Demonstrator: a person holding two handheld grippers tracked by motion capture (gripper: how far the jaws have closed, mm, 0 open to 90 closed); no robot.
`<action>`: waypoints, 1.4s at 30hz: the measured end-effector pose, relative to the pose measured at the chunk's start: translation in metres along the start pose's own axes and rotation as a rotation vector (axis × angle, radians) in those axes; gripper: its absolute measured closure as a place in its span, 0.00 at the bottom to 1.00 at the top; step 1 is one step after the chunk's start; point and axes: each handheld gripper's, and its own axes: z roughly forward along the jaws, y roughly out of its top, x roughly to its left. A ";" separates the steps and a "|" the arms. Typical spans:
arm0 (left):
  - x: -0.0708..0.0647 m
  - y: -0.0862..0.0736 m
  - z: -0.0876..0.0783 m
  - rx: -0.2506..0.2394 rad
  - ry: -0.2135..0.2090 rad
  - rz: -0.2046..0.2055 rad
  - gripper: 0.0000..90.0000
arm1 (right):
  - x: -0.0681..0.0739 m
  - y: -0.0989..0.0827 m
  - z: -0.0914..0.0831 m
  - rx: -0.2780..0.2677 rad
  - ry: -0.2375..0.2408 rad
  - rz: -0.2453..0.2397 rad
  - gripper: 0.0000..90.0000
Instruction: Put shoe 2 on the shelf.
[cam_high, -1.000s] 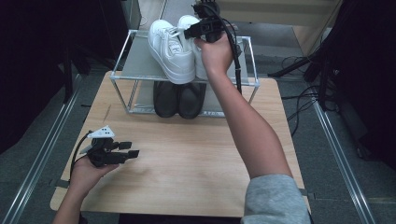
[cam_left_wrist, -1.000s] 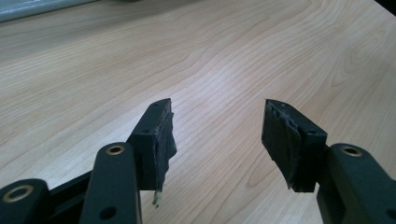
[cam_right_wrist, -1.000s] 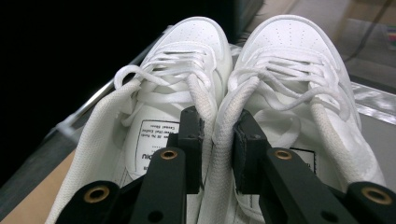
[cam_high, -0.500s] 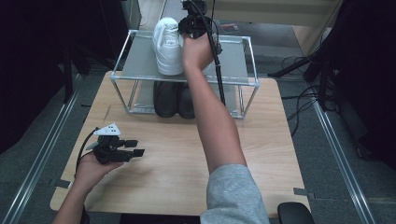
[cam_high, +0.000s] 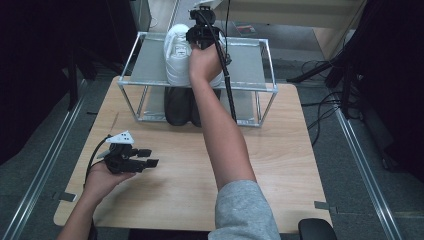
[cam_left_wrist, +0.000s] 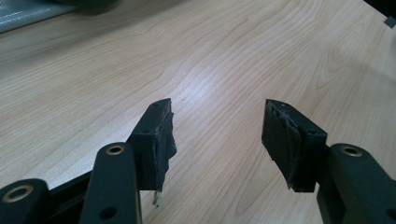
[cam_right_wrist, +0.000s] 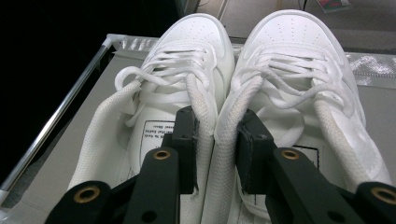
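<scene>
The right gripper (cam_right_wrist: 214, 140) has one jaw inside each of the two white shoes (cam_right_wrist: 261, 93), around their two inner collars so that the pair moves as one; its jaws have just been opening and no longer seem to press, probably to leave the shoes on the top of the metal rack (cam_high: 250, 65). Under that top, two black shoes (cam_high: 182, 105) stand on the lower level. In front of the rack, the left gripper (cam_high: 148, 158) waits low over the pale wooden desk (cam_high: 280, 165), jaws open and empty; the room around is dark.

Sneakers (cam_high: 178, 55) side by side on rack (cam_high: 250, 62) top shelf; dark shoes (cam_high: 179, 105) beneath; rack at table (cam_high: 280, 150) far edge.
</scene>
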 end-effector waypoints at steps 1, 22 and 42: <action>0.000 0.000 0.000 0.000 0.001 0.000 0.49 | 0.000 0.000 0.000 0.002 -0.003 -0.005 0.79; 0.001 0.001 0.003 0.022 -0.003 0.008 0.48 | -0.020 -0.005 -0.021 -0.015 0.138 -0.122 0.60; 0.002 0.000 0.003 0.027 0.006 -0.003 0.48 | -0.028 -0.024 -0.069 -0.043 0.358 -0.377 0.45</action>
